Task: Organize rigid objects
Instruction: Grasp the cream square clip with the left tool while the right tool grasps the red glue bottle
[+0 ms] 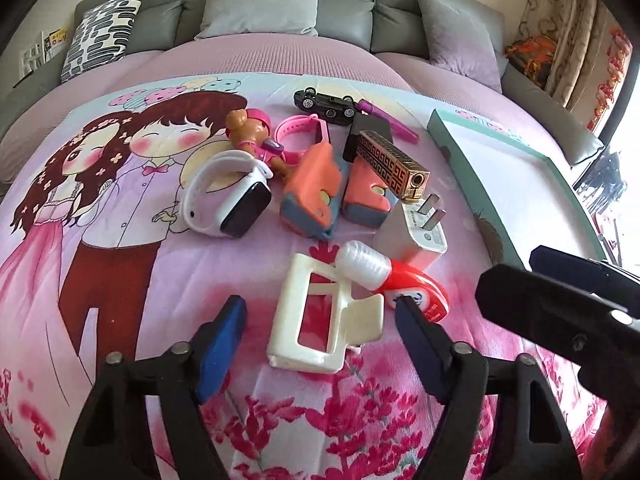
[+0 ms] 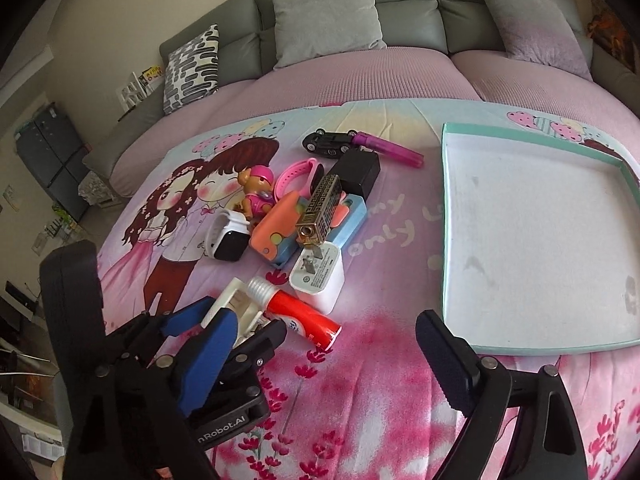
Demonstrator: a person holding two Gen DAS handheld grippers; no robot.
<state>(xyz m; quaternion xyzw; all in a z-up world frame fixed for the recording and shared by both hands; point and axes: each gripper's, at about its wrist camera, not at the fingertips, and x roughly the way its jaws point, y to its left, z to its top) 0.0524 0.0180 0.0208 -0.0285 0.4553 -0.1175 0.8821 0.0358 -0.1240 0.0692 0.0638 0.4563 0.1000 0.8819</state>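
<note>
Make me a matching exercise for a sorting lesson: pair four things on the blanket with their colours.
Things:
1. toy car
2. hair clip
3. marker
4. plug adapter

Colours:
A. purple
B. white
C. black
D. cream

Pairs: 1-C, 2-D, 3-A, 4-B
</note>
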